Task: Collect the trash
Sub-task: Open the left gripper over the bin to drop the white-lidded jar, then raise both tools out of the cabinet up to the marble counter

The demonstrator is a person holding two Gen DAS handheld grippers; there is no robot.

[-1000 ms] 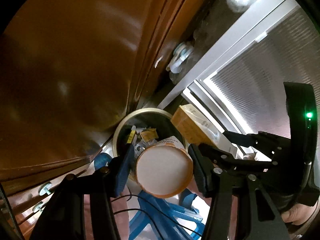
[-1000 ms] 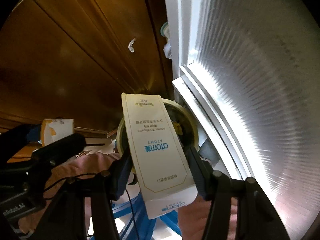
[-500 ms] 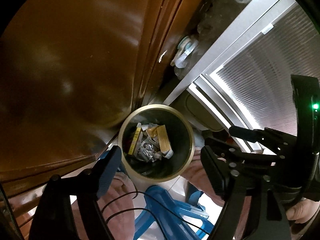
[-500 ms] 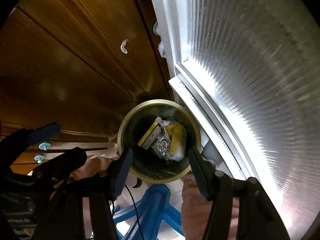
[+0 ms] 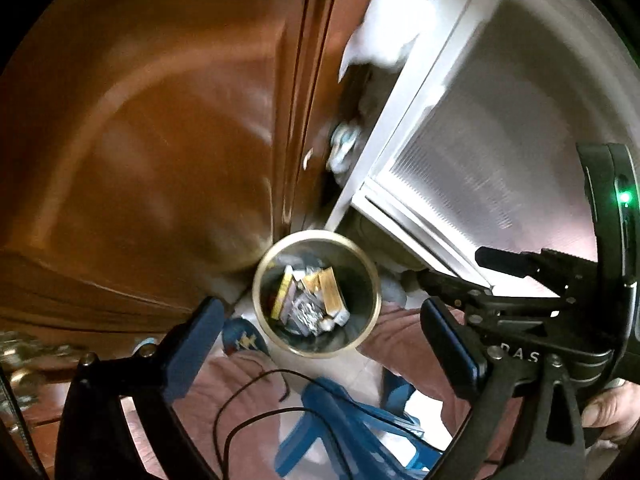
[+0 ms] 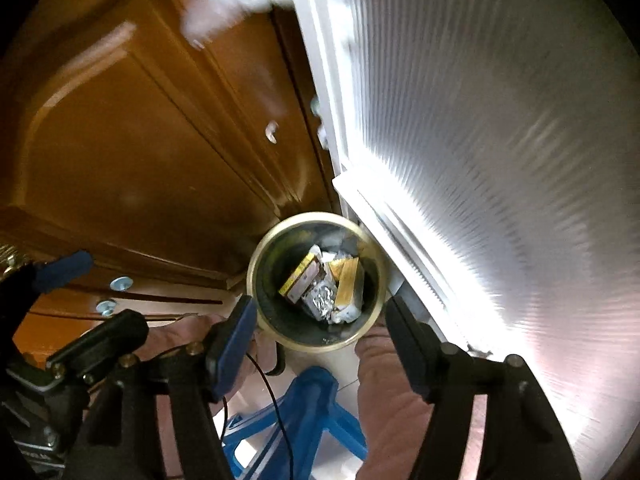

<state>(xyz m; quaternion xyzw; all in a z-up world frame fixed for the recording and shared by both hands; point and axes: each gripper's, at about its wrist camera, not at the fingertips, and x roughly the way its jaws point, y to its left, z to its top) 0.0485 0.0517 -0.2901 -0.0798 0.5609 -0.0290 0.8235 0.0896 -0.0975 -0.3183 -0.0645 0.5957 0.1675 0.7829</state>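
Observation:
A round bin (image 5: 264,264) (image 6: 256,256) with a brass rim stands on the floor between the wooden cabinet and the white door frame. Inside lie boxes and crumpled foil trash (image 5: 310,300) (image 6: 324,284). My left gripper (image 5: 320,336) hangs well above the bin, its jaws still opening wide, with nothing between them. My right gripper (image 6: 320,332) is also above the bin, jaws opening and empty. In the left wrist view the right gripper (image 5: 452,284) shows at the right edge. The left gripper (image 6: 80,296) sits at the left in the right wrist view.
A brown wooden cabinet door (image 5: 160,140) (image 6: 140,160) rises to the left. A white-framed ribbed glass door (image 5: 480,160) (image 6: 480,160) is on the right. A blue plastic stool (image 5: 348,428) (image 6: 304,420) and the person's legs in pink trousers (image 5: 240,384) are below.
The round carton left my left gripper and the long white box left my right one; both grippers opened and rose, so the bin looks smaller and farther away.

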